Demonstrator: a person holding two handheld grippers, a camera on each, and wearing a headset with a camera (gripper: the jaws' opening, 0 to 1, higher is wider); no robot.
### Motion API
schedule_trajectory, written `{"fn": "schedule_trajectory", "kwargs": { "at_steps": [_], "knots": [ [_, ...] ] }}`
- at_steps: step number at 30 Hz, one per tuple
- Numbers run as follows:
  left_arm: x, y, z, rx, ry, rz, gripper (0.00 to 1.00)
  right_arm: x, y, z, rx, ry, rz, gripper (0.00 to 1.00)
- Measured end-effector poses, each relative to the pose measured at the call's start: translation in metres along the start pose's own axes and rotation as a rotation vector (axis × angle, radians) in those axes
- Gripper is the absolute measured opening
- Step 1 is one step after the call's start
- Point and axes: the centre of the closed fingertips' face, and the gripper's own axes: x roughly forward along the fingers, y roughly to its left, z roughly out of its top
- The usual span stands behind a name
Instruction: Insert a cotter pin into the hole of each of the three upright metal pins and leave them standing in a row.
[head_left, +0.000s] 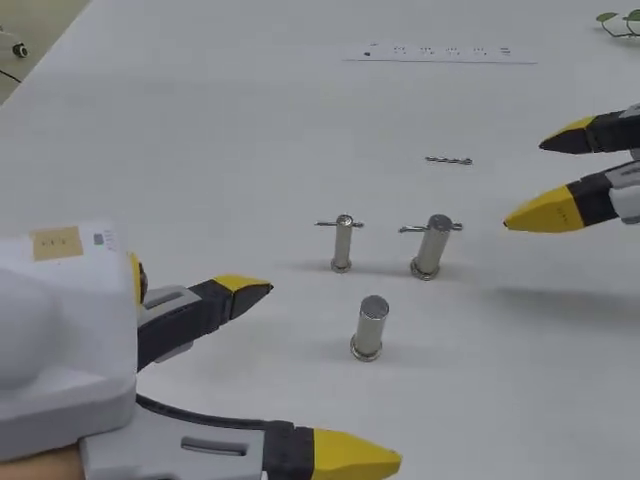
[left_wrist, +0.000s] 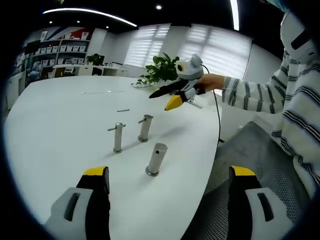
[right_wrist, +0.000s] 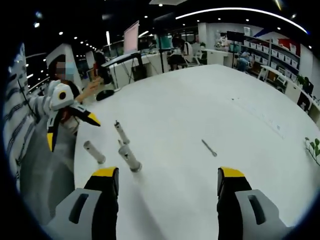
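Three upright metal pins stand on the white table. The two at the back, the left pin and the right pin, each carry a cotter pin through the top. The front pin has none. A loose cotter pin lies farther back on the table; it is also the thin cotter pin in the right gripper view. My left gripper is open at the lower left, short of the front pin. My right gripper is open at the right edge, near the loose cotter pin.
A strip of paper lies at the far side of the table. A green plant sits at the far right corner. The table edge runs close beside the pins, with a person's striped sleeve beyond it.
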Motion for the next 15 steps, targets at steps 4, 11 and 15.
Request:
{"fn": "schedule_trajectory", "kwargs": {
  "at_steps": [4,11,15],
  "knots": [
    [-0.002,0.004,-0.002,-0.02,-0.007,0.009,0.99,0.009,-0.015,0.001,-0.098,0.067,-0.033,0.76],
    [-0.001,0.003,-0.007,-0.025,0.012,0.009,0.99,0.028,-0.022,0.009,-0.11,0.104,0.0,0.66],
    [0.002,0.003,-0.005,-0.019,-0.007,0.027,0.97,0.041,-0.034,0.012,-0.096,0.118,0.013,0.62]
  ]
}}
